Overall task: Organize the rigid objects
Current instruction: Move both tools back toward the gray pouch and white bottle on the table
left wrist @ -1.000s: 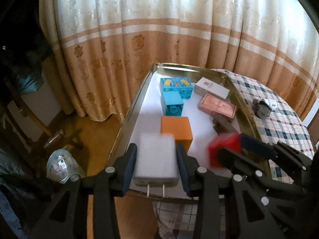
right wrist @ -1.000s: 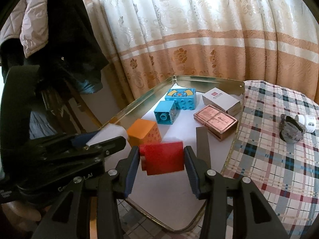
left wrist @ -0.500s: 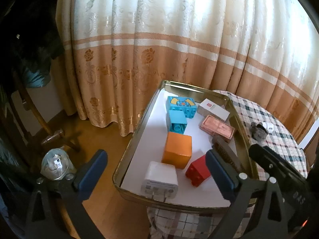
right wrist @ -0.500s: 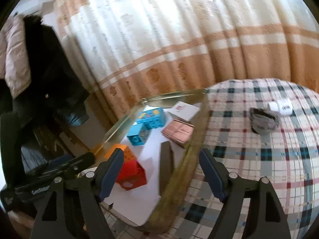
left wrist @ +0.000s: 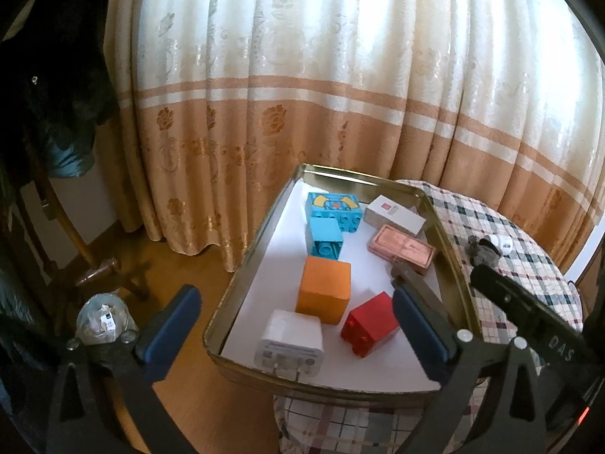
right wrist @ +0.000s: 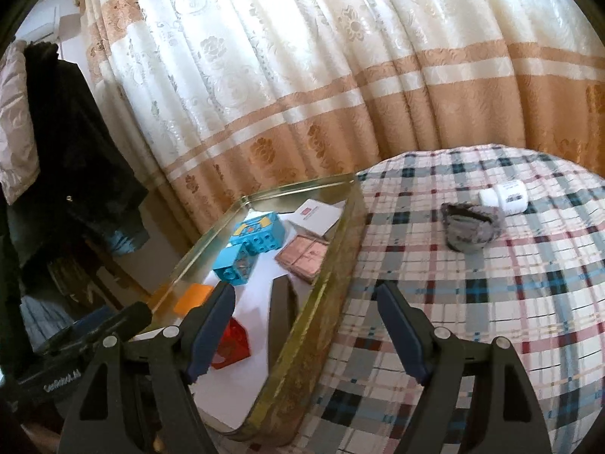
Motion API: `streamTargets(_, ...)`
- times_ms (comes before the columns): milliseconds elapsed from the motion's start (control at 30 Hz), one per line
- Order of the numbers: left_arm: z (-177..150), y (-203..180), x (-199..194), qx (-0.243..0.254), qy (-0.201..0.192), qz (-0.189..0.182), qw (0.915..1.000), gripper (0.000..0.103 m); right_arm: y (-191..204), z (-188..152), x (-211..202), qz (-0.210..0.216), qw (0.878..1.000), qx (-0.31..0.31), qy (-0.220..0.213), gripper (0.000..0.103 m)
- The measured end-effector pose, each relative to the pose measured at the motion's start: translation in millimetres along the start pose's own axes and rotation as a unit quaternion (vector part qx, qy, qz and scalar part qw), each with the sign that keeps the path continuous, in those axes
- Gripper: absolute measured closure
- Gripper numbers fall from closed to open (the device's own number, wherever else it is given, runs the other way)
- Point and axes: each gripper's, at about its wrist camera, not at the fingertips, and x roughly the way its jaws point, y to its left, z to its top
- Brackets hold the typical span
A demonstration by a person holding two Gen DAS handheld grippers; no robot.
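Inside the shallow brass-toned metal tray [left wrist: 242, 287], on its white liner: glossy white charger [left wrist: 291, 344], studded red brick [left wrist: 368, 323], matte orange cube [left wrist: 324, 294]. Left tongs [left wrist: 293, 331] just sprung wide apart, right tongs [right wrist: 306, 331] likewise spread, both gripping nothing. Only from the right wrist: checked worktop [right wrist: 491, 302] with white bottle [right wrist: 504, 196].

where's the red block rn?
In the left wrist view, the red block lies in the gold tray near its front edge, right of the white charger, just below the orange cube.
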Motion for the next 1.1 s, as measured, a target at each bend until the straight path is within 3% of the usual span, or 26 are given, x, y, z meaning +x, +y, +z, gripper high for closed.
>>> streamTargets(267,-3.3,-11.6,-0.3,0.011,-0.002,-0.007,0.9999,0.001,-16.7,5.2,-7.0,-0.042,0.998,0.033,-0.014,0.023)
streamTargets(400,-4.7,-13.4,0.6,0.009,0.001,-0.007,0.9999,0.001,-19.1,8.5,-16.2,-0.097,0.994,0.011,-0.039,0.023)
streamTargets(667,-10.3,-22.4,1.5,0.01,0.007,-0.014,0.9998,0.001,-15.7,10.5,-24.8,-0.111,0.992,-0.01,-0.057,0.023)
streamTargets(833,-11.4,-34.9,1.1,0.017,0.004,-0.026,0.9995,0.001,-12.6,10.4,-29.8,-0.142,0.987,-0.044,-0.07,0.023)
streamTargets(1100,-19.3,-67.5,-2.7,0.056,-0.001,-0.046,0.9974,0.001,-30.5,13.3,-35.2,-0.166,0.983,-0.031,-0.07,0.023)
